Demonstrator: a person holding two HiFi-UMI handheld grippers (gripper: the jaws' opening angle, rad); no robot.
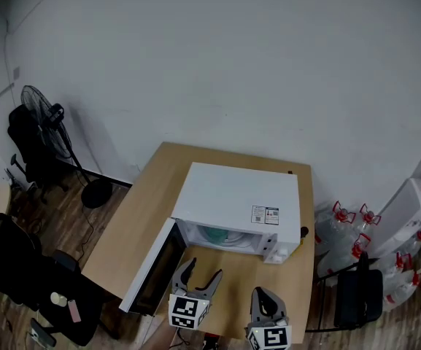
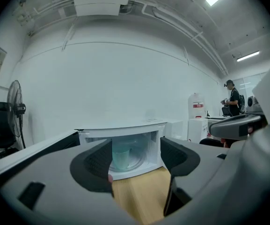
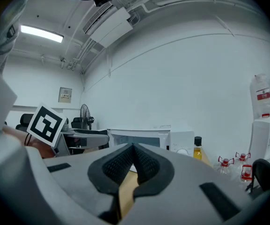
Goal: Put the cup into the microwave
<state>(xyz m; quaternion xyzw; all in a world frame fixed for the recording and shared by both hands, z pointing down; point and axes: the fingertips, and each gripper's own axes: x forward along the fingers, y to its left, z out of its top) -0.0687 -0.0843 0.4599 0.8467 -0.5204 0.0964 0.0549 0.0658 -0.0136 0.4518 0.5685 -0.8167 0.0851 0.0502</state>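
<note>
The white microwave (image 1: 236,195) stands on the wooden table (image 1: 144,195) with its door (image 1: 152,268) swung wide to the left. Inside on the turntable sits the pale green cup (image 1: 214,234), upright; the left gripper view shows the cup (image 2: 121,157) straight ahead in the microwave's (image 2: 125,131) cavity. My left gripper (image 1: 205,268) hangs in front of the opening, open and empty, well short of the cup. In its own view my left gripper (image 2: 135,153) frames the cavity. My right gripper (image 1: 265,294) is shut on nothing at the table's near edge, and its own view shows my right gripper (image 3: 132,156) with pads together.
A small yellow bottle (image 3: 198,149) stands right of the microwave. Several water jugs (image 1: 341,228) and a black chair (image 1: 360,297) are right of the table. A fan (image 1: 46,115) and a dark chair stand at the left. A person (image 2: 233,100) stands far off.
</note>
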